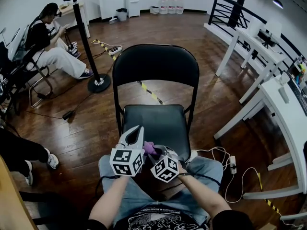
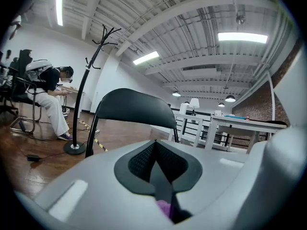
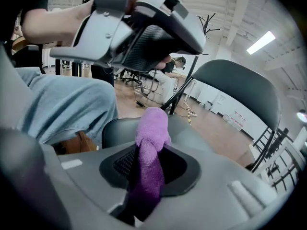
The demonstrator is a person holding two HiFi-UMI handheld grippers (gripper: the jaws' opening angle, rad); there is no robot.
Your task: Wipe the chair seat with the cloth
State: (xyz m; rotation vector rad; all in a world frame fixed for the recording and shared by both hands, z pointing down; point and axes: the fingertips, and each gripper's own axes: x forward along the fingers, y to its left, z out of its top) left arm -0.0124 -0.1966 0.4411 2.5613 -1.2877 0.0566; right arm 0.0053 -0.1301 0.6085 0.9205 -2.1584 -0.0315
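Where right claw (image 3: 144, 153) closes, cloth (image 3: 151, 128) pinched inside

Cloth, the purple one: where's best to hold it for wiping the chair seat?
Pinch the cloth mid-bunch, as the right gripper does, from the person's side: the rounded wad past the jaws leaves a pad to press on the seat.

An open office: white desks (image 1: 283, 111), a coat stand (image 1: 86, 37), a seated person (image 1: 48, 40) working.

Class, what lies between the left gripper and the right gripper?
The purple cloth, clamped by the right gripper, bunches between it and the left gripper, by the chair seat's front edge; the head view shows it.
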